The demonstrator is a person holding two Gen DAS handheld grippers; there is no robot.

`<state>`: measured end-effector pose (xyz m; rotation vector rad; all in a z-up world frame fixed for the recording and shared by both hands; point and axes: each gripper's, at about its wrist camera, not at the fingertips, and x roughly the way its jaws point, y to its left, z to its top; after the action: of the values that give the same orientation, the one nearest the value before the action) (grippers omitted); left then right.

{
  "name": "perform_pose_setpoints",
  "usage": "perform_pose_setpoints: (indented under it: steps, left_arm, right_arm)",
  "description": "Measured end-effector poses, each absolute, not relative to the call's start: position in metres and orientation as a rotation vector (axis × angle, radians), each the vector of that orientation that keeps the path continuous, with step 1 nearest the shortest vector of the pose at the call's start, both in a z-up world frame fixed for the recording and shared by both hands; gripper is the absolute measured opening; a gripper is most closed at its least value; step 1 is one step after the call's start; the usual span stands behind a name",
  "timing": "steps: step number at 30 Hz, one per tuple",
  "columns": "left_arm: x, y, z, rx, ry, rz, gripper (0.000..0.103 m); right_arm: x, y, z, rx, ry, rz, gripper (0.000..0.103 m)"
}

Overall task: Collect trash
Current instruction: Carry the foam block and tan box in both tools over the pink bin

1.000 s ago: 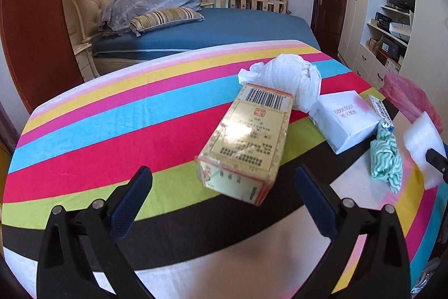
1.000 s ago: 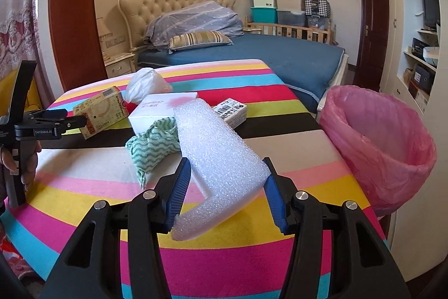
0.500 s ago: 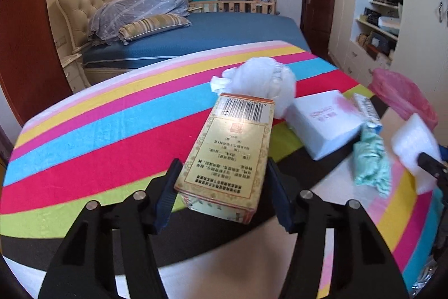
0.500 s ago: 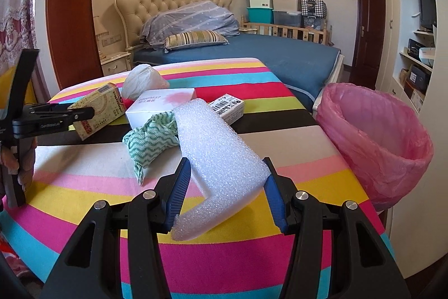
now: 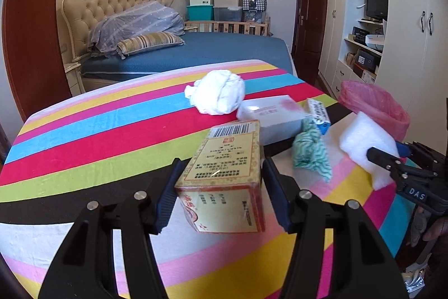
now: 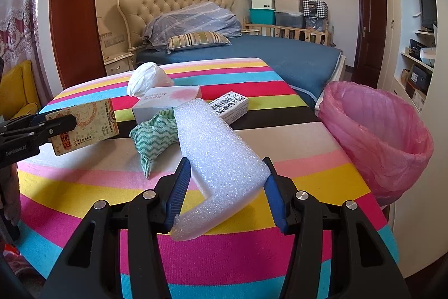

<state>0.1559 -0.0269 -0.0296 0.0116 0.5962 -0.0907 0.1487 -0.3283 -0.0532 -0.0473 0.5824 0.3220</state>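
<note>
Striped tablecloth (image 6: 84, 187); bed (image 6: 280, 55) behind

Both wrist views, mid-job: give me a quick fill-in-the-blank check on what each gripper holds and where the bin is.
1. The left gripper is shut on the yellow ____.
2. The right gripper is shut on the white ____ sheet.
3. The bin standing at the table's edge is lined with a ____ bag.
4. The green-and-white cloth lies on the striped ____, held by neither gripper.

Missing words: box; foam; pink; tablecloth.
</note>
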Motion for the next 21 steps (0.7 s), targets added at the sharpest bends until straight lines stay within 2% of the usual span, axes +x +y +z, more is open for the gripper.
perform_pose_setpoints:
  steps: [15, 21]
  left_arm:
    - [0.144, -0.09, -0.022, 0.119, 0.544, -0.173, 0.055]
    - [0.158, -0.096, -0.046, 0.134, 0.687, -0.181, 0.053]
  right_arm:
    - [0.14, -0.355, -0.05, 0.003, 0.546, 0.301, 0.05]
    - [0.14, -0.363, -0.051, 0.024, 0.546, 0.3, 0.05]
